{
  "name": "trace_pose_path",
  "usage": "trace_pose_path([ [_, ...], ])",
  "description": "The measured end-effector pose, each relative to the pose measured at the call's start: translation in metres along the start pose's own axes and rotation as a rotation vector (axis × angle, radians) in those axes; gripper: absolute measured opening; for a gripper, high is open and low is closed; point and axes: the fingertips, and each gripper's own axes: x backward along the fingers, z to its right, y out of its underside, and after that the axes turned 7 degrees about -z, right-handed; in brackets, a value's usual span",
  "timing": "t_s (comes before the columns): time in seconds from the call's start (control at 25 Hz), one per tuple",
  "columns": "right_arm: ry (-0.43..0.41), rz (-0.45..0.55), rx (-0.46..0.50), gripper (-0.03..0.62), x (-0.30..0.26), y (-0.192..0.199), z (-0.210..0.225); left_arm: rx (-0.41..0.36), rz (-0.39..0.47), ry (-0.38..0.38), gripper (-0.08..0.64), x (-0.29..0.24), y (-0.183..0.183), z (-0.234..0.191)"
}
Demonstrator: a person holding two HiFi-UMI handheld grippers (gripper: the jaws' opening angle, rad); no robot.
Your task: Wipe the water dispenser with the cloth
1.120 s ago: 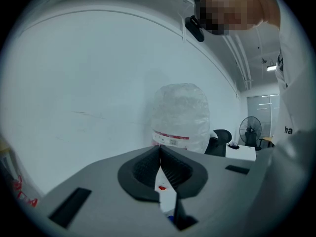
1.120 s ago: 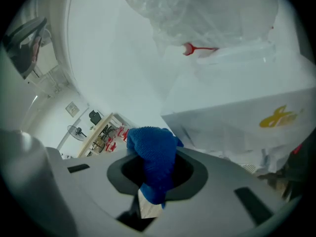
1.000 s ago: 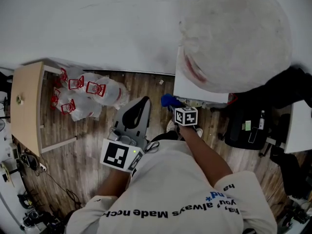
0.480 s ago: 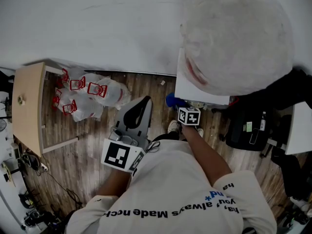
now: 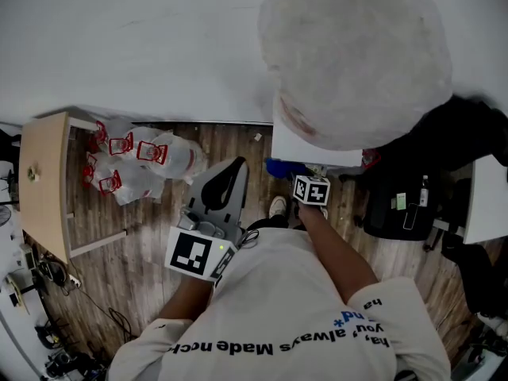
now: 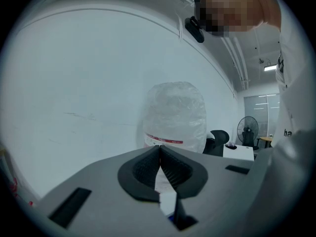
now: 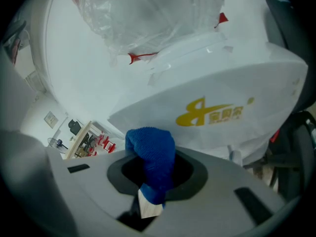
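- Right gripper [image 7: 152, 174], nearest its own camera, is clamped on a blue cloth [image 7: 151, 152]; the cloth bunches up out of the dark jaw opening and a fold hangs down through it
- Just beyond the cloth rises the white front of the water dispenser [image 7: 217, 88], with a gold logo printed on it; the cloth sits close below that panel, but whether it touches cannot be told
- On top of the dispenser stands a large water bottle [image 7: 148, 14] wrapped in clear crinkled plastic with red marks at its base
- Left gripper [image 6: 159, 154] has its ribbed jaws pressed together with nothing between them; it points toward the white wall [image 6: 74, 93] and the wrapped bottle, well apart from both
- Far behind the bottle in the left gripper view are a black office chair [image 6: 217, 138] and a standing fan [image 6: 247, 131]
- From the head view, the person's white printed shirt [image 5: 294, 316] fills the bottom of the scene; both arms reach forward over a wooden plank floor [image 5: 151, 236]
- The right gripper's marker cube [image 5: 311, 189] sits just beside the dispenser's lower front edge, the blue cloth showing ahead of it; a pale shoe [image 5: 277, 206] is on the floor just beside it
- To the left, clear plastic bags with red print [image 5: 135, 161] lie near a light wooden table [image 5: 44, 181]; to the right of the dispenser sits a black bag [image 5: 401, 205]
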Motion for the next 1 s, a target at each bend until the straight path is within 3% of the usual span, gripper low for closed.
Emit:
trace_pose_path([
  [1.0,0.117,0.067,-0.097,0.081,0.077,-0.014,0.095,-0.016,0.016,0.051,0.020,-0.024,-0.007,0.068],
])
